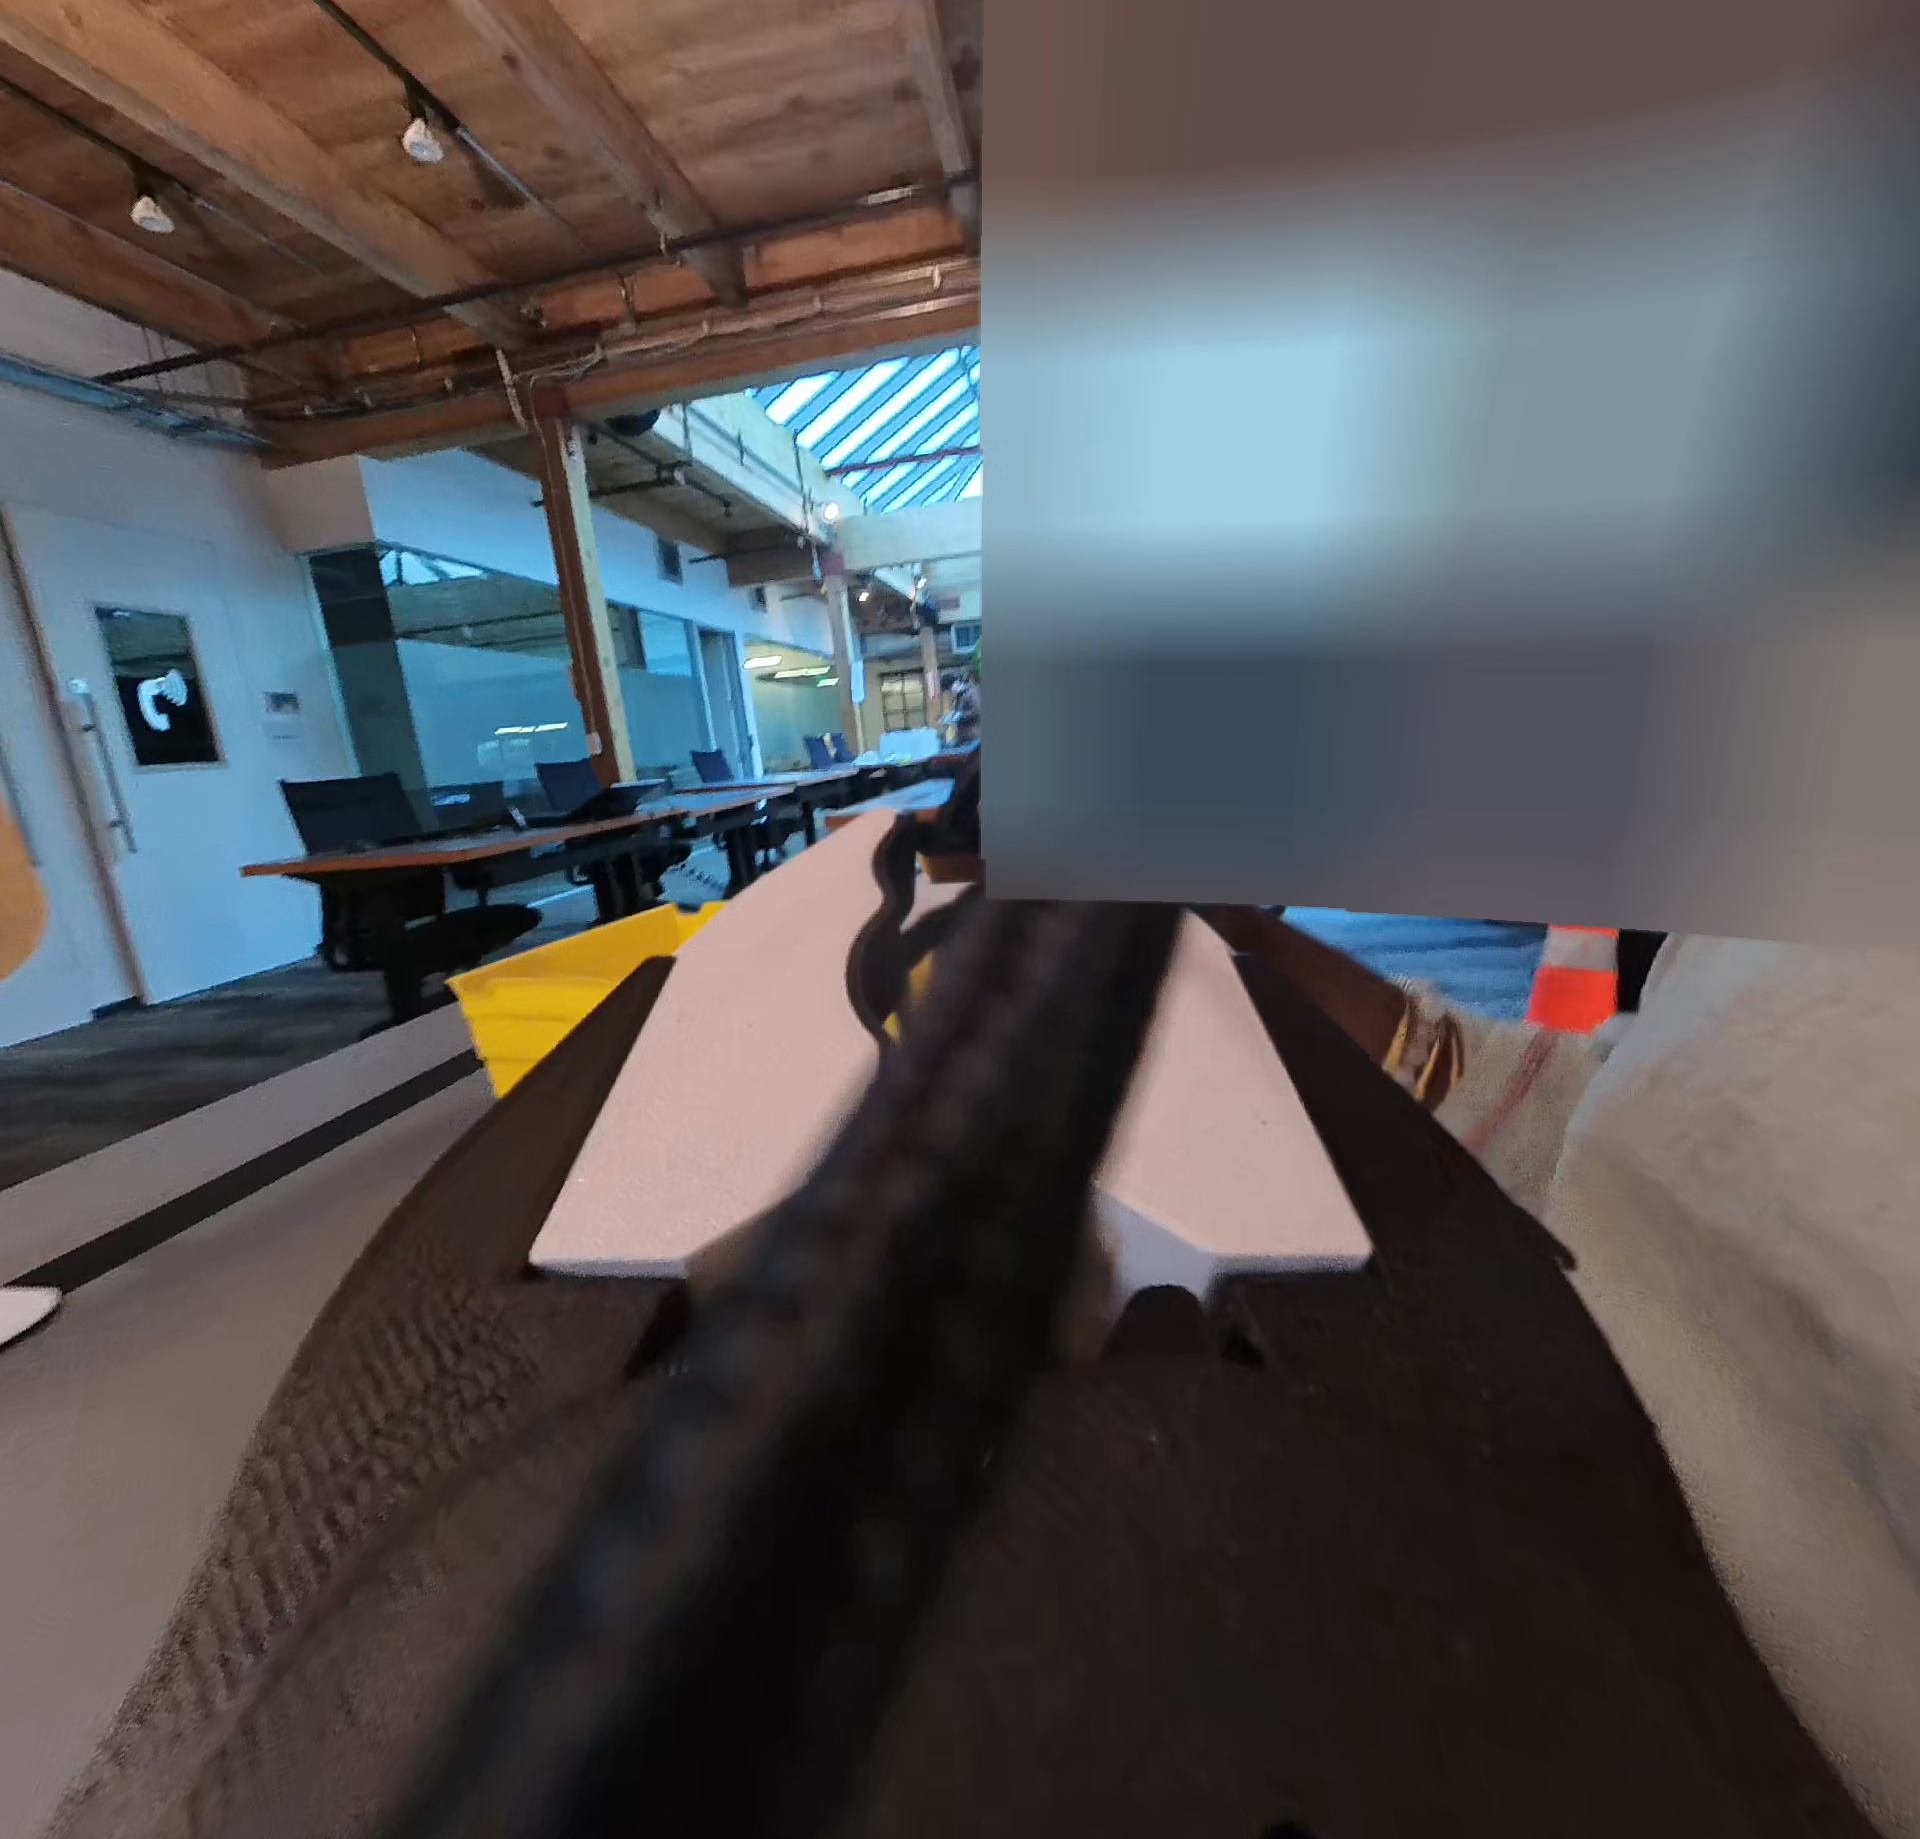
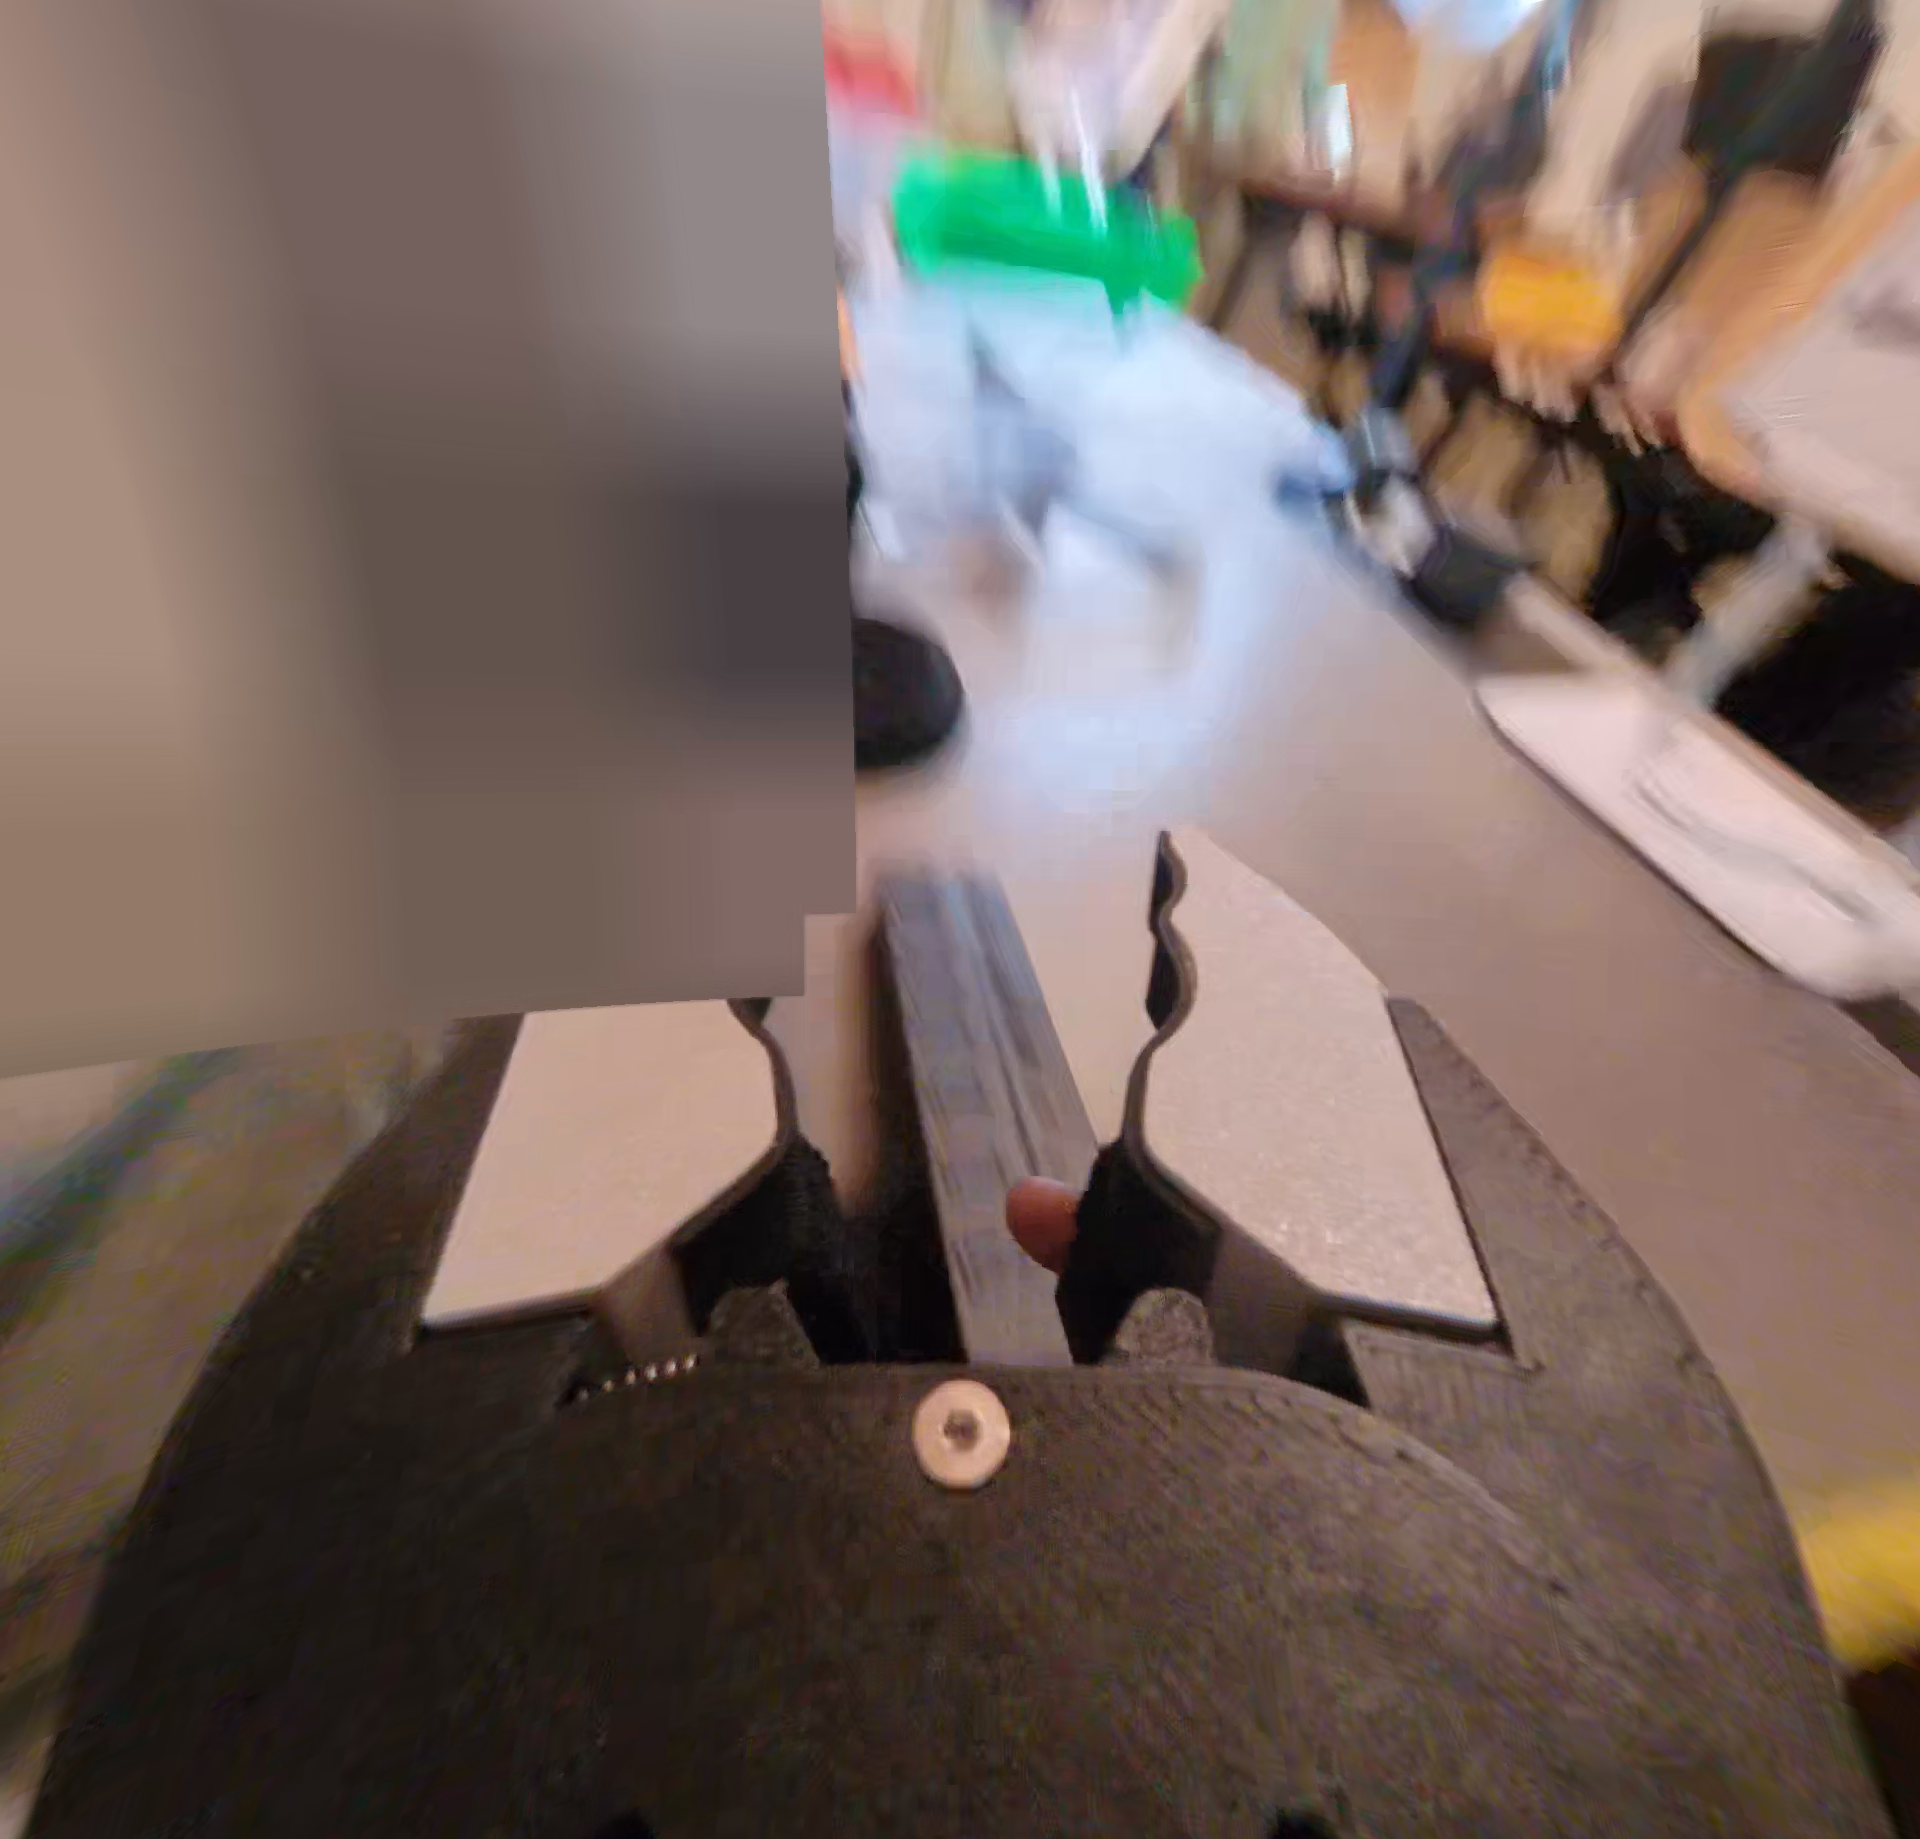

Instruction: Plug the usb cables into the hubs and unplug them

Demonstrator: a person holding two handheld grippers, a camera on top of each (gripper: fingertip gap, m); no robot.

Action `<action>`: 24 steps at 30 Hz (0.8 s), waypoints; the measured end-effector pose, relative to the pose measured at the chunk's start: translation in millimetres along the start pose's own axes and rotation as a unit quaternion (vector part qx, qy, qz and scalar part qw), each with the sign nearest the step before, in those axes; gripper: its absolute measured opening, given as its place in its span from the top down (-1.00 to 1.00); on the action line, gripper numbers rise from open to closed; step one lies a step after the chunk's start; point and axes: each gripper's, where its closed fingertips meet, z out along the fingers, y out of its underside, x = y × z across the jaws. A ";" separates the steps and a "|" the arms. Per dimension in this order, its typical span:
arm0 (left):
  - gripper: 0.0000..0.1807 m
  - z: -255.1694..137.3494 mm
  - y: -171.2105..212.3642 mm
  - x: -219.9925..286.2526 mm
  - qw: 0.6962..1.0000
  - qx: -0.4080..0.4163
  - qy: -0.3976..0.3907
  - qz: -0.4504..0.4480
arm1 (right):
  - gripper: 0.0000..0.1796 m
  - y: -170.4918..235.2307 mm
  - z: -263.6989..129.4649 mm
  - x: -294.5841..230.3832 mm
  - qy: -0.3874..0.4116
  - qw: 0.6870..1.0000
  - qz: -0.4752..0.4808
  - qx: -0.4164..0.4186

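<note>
In the left wrist view my left gripper (image 1: 1023, 906) points up into the room. Its white pads (image 1: 727, 1083) stand close together around a dark braided usb cable (image 1: 935, 1218). The cable fills the gap and trails back over the gripper body toward the camera. In the right wrist view my right gripper (image 2: 987, 885) has a slim dark grey hub (image 2: 987, 1083) lying lengthwise between its pads (image 2: 1299, 1114). The hub stays sharp while the background is smeared. A small gap shows on its right side. A reddish-brown blob (image 2: 1039, 1223) sits against the hub. The left fingertip is hidden behind a patch.
A yellow bin (image 1: 561, 1000) and a grey table (image 1: 156, 1374) lie below the left gripper, with pale cloth (image 1: 1766, 1322) and an orange cone (image 1: 1574, 979) to the right. The right view shows a green thing (image 2: 1039, 220), a black round object (image 2: 899, 688) and a white flat device (image 2: 1714, 823).
</note>
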 end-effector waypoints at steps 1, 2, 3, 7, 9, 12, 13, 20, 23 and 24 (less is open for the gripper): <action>0.82 -2.2 1.9 -1.8 1.000 -0.011 -0.003 0.010 | 0.13 30.3 -15.2 8.2 0.020 0.996 -0.023 -0.082; 0.82 -3.9 3.6 -2.3 1.000 -0.018 -0.002 0.017 | 0.12 54.6 -29.2 13.3 0.026 0.990 -0.020 -0.136; 0.82 -4.8 4.5 -2.3 1.000 -0.019 0.001 0.019 | 0.14 71.6 -39.8 15.6 0.024 0.986 0.004 -0.165; 0.82 -5.9 2.1 1.4 1.000 -0.001 0.017 0.016 | 0.23 90.5 -49.4 17.1 0.026 0.991 0.058 -0.116; 0.82 -5.2 4.8 3.4 0.999 -0.009 0.023 0.020 | 0.26 91.0 -44.6 13.7 0.022 0.995 0.048 -0.081; 0.83 -3.8 14.6 3.7 0.999 -0.035 0.025 0.029 | 0.25 94.5 -33.3 19.9 0.019 0.995 0.038 -0.087; 0.83 -3.6 15.6 5.1 0.998 -0.036 0.030 0.030 | 0.22 100.5 -30.6 21.1 0.016 0.993 0.047 -0.105; 0.82 -3.5 19.6 4.6 0.998 -0.044 0.031 0.024 | 0.40 113.8 -19.2 12.1 -0.021 0.985 0.044 -0.163; 0.82 -5.6 18.0 2.8 0.998 -0.041 0.029 0.032 | 0.40 87.0 -15.6 13.6 0.000 0.995 -0.008 -0.104; 0.82 -6.8 18.2 1.1 0.998 -0.040 0.027 0.032 | 0.40 75.4 -14.9 13.9 0.004 0.996 -0.009 -0.083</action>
